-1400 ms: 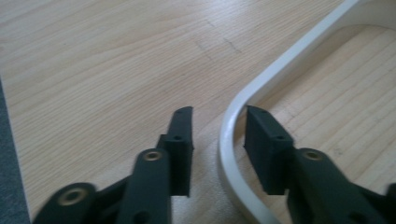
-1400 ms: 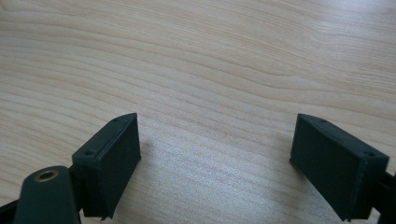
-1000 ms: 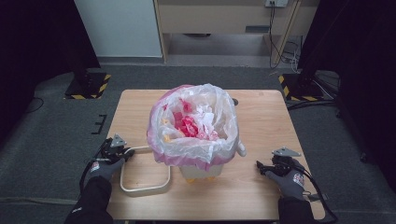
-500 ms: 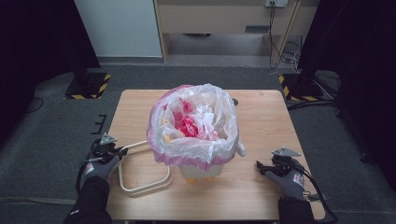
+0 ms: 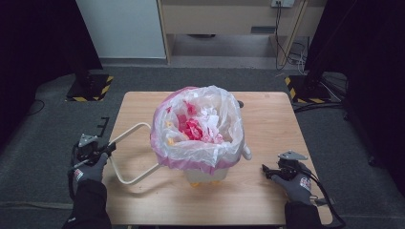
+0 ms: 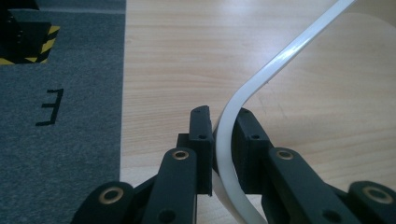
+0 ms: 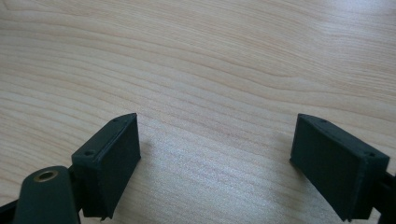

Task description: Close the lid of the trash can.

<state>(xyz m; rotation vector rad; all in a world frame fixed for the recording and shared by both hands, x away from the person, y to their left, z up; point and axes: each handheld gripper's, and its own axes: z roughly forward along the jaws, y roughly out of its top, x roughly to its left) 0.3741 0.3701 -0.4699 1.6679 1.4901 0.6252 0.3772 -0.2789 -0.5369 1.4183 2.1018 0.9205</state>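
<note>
Wooden table (image 5: 267,143): left gripper (image 6: 223,135) is clamping the bin's white ring frame (image 5: 125,138); tugging risks tipping the lined bin (image 5: 200,138); right gripper (image 7: 215,154) is gaping empty

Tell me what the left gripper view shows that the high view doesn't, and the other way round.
Left gripper view: both pads pressing a bend of the cream ring, and a black floor mark. High view: the lined bin of red and white scraps, and the right gripper, open over bare table. Both: the ring, wooden tabletop, grey floor.
</note>
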